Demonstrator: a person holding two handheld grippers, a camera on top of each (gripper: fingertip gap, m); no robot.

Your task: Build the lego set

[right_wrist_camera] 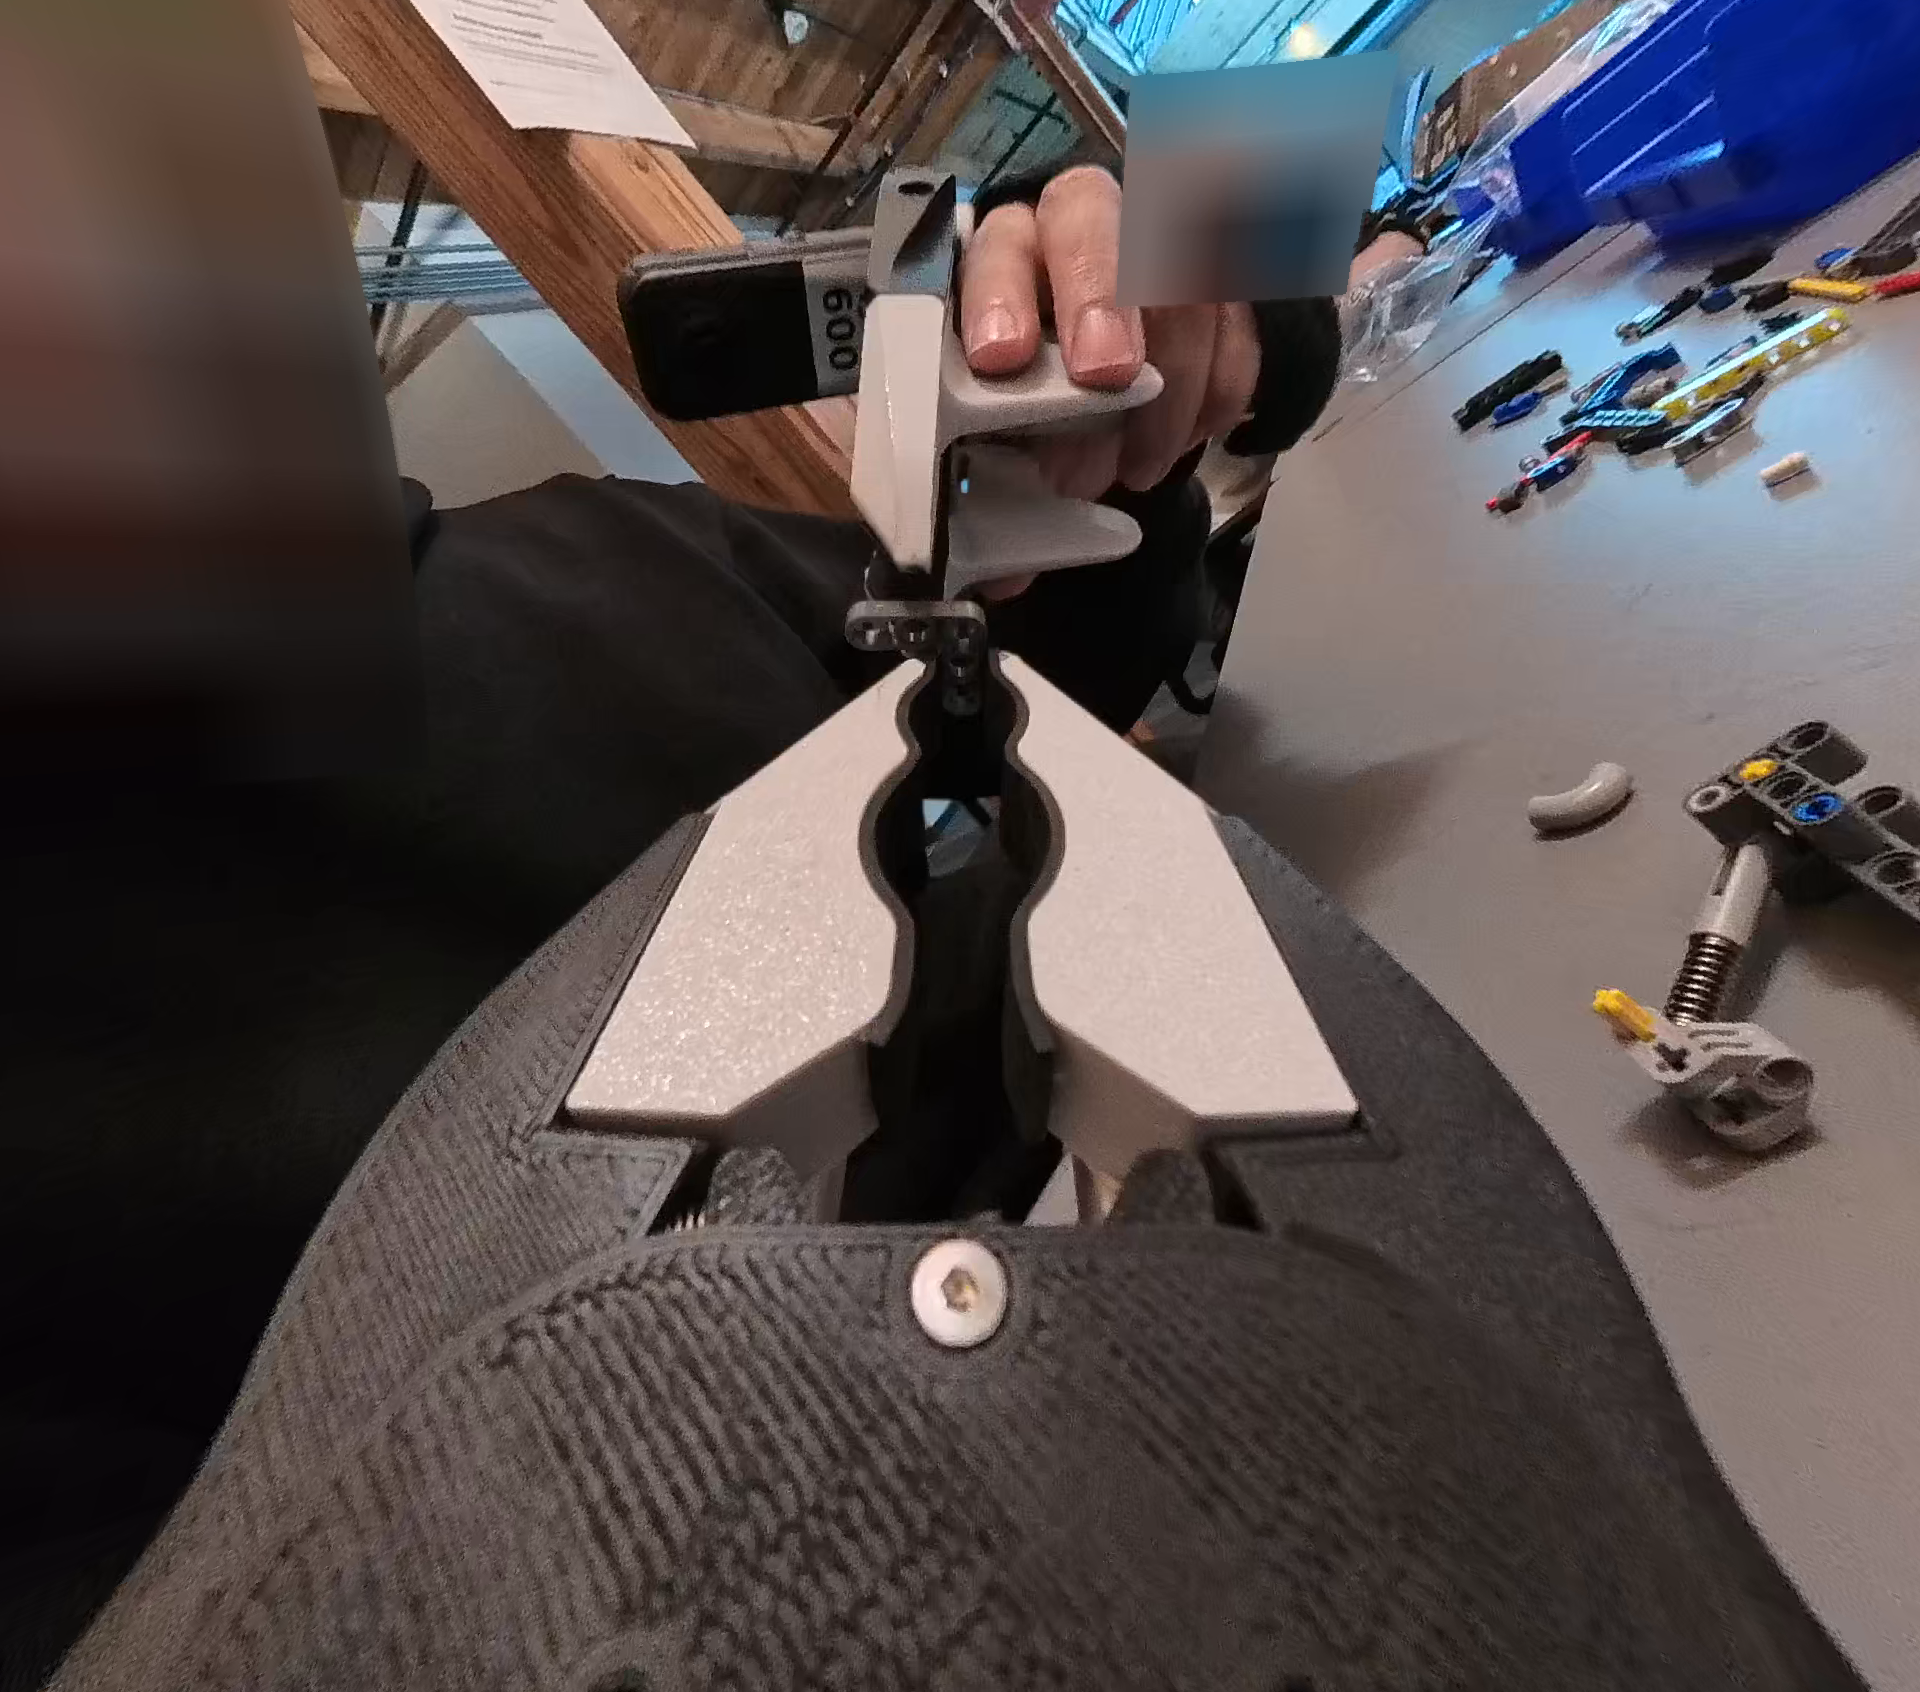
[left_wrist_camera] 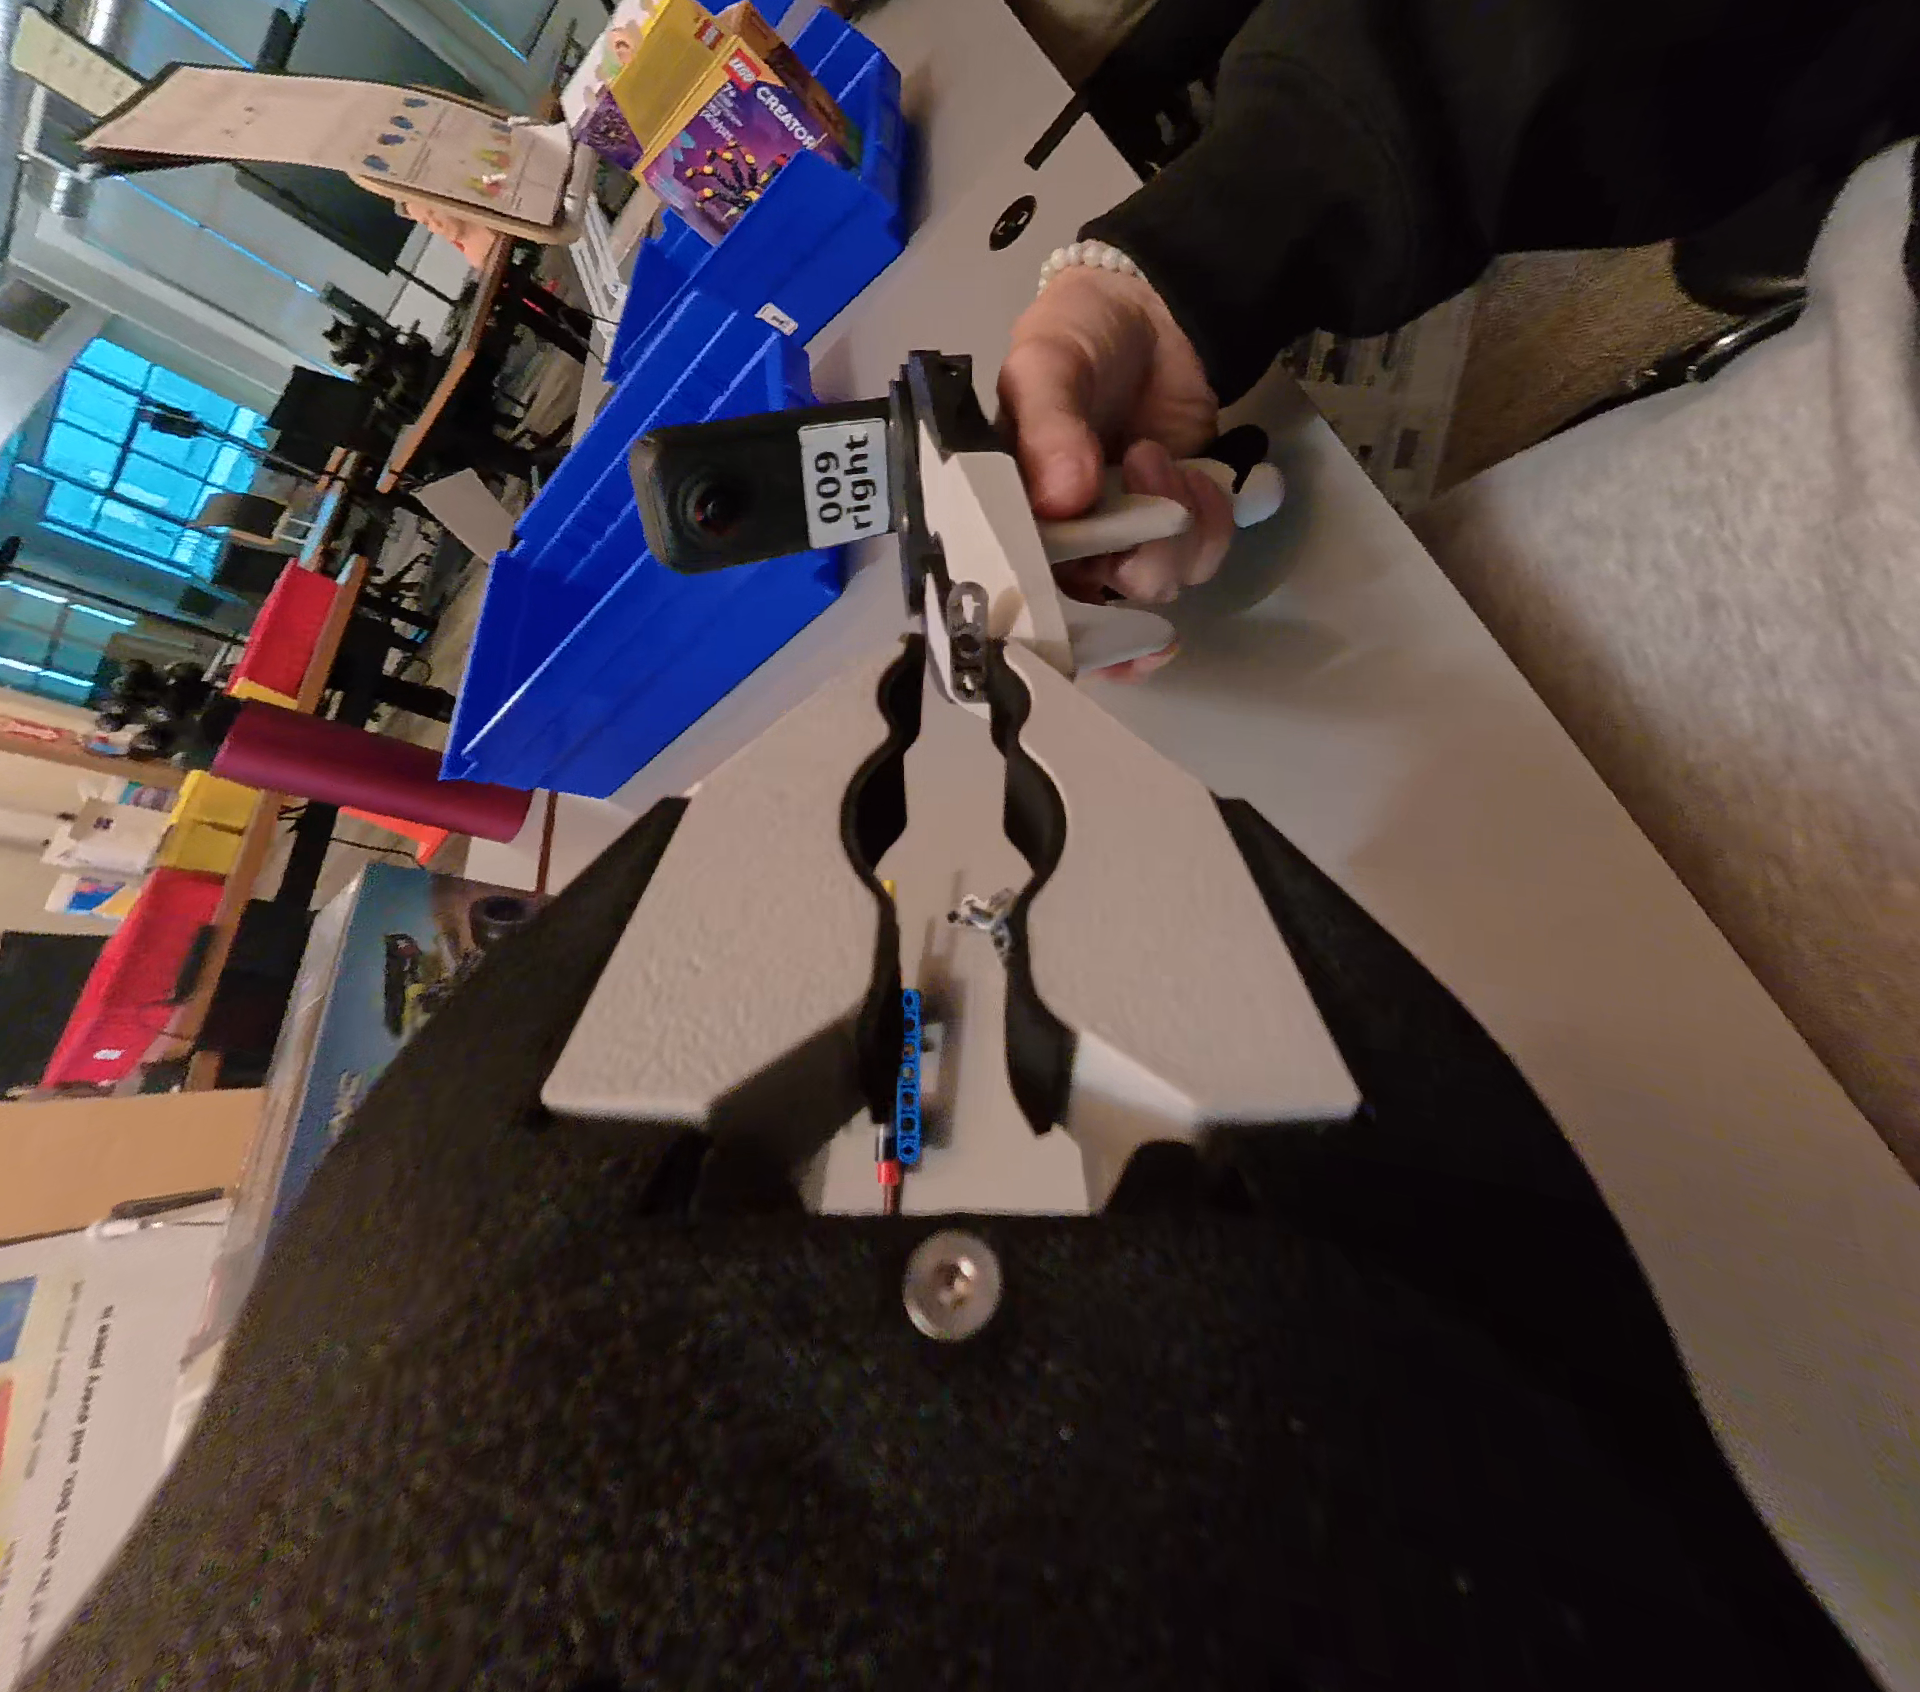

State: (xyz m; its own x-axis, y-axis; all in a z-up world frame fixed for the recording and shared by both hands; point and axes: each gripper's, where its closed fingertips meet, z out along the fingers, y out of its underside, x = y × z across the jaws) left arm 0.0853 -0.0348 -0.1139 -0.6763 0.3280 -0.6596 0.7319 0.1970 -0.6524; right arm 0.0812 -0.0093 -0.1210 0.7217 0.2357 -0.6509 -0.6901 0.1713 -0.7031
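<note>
A small dark grey T-shaped Technic piece (right_wrist_camera: 914, 628) hangs in the air above the table edge, between the two grippers, which meet tip to tip. My right gripper (right_wrist_camera: 961, 674) is shut on its stem. My left gripper (left_wrist_camera: 961, 655) is closed around the same piece (left_wrist_camera: 968, 640) from the opposite side. Each view shows the other gripper held in a hand: the right one (left_wrist_camera: 987, 520) in the left wrist view, the left one (right_wrist_camera: 914, 437) in the right wrist view. I cannot tell whether this is one piece or two joined.
On the grey table (right_wrist_camera: 1455, 655) lie a grey spring-strut assembly (right_wrist_camera: 1756, 904), a curved grey part (right_wrist_camera: 1579, 795) and several loose pieces (right_wrist_camera: 1662, 395). A blue beam (left_wrist_camera: 911, 1071) lies below my left fingers. Blue bins (left_wrist_camera: 644, 655) with a Lego box (left_wrist_camera: 727, 125) stand behind. The grippers are tip to tip, or close to it.
</note>
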